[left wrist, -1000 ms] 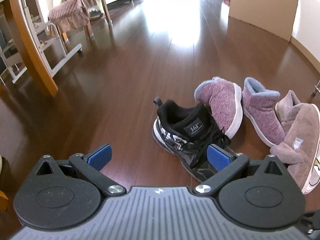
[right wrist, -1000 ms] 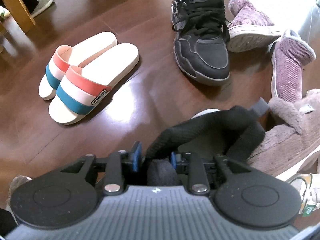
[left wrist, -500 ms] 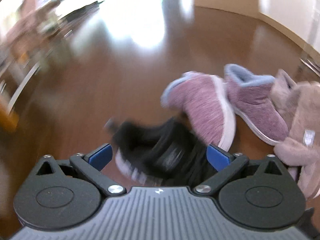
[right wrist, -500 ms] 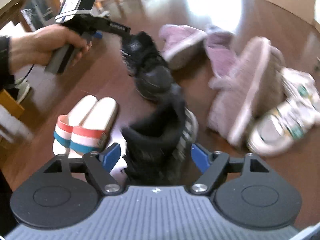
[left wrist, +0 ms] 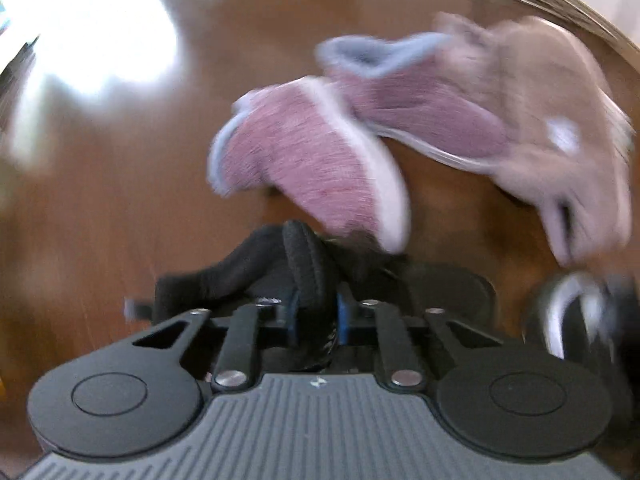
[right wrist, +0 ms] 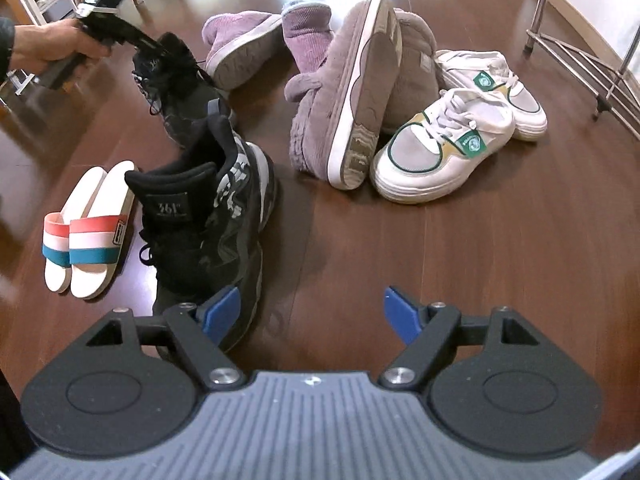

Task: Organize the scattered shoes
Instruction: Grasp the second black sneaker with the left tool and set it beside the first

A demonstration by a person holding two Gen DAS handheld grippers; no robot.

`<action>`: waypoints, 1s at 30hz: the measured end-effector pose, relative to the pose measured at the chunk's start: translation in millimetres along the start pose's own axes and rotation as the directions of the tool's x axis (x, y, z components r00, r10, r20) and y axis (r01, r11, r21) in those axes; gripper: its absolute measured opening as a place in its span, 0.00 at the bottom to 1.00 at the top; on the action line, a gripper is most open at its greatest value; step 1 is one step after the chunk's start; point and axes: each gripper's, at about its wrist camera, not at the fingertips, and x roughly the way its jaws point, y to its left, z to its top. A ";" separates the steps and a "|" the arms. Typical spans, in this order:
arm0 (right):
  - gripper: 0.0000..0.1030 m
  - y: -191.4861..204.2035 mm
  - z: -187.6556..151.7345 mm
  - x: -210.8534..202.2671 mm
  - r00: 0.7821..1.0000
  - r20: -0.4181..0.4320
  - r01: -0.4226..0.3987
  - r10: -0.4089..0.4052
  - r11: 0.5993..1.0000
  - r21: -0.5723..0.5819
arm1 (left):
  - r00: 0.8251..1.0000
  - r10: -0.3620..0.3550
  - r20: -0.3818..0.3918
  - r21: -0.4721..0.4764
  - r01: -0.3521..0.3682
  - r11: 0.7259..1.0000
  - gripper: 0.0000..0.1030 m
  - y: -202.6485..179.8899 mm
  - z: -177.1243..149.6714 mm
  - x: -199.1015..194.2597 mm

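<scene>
My left gripper [left wrist: 314, 312] is shut on the collar of a black sneaker [left wrist: 280, 268]; in the right wrist view that gripper [right wrist: 150, 44] holds the same sneaker [right wrist: 176, 88] at the far left. My right gripper [right wrist: 312, 312] is open and empty. The matching black sneaker [right wrist: 208, 224] stands on the floor just ahead of its left finger. Purple slipper boots [right wrist: 248, 40] lie beyond, blurred in the left wrist view [left wrist: 312, 160].
Striped white slides [right wrist: 84, 232] lie paired at the left. Brown fuzzy slippers [right wrist: 352, 92] lie on their sides in the middle. White and green sneakers [right wrist: 452, 140] sit at the right. A metal rack [right wrist: 580, 68] stands at far right on the wooden floor.
My right gripper let go of its black sneaker, opened and drew back. My left gripper moved forward and closed on the other black sneaker's collar.
</scene>
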 end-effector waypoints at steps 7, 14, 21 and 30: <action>0.74 8.9 9.4 4.9 0.999 0.001 -0.032 0.032 0.999 -0.004 | 0.992 -0.110 -0.057 0.269 0.122 0.955 0.10 -46.1 -6.8 -21.7; 0.74 7.0 8.2 1.8 1.000 -0.002 -0.014 0.014 1.000 0.014 | 0.974 -0.167 -0.152 0.523 0.223 0.823 0.10 -100.4 -34.0 -47.8; 0.75 15.8 8.1 7.8 0.999 -0.026 -0.022 0.023 1.000 0.010 | 0.955 -0.222 -0.198 0.632 0.298 0.716 0.10 -142.4 -48.2 -66.0; 0.80 28.1 10.9 21.7 0.999 -0.027 -0.043 0.043 0.999 0.009 | 0.933 -0.306 -0.189 0.527 0.359 0.770 0.10 -158.8 -45.5 -71.7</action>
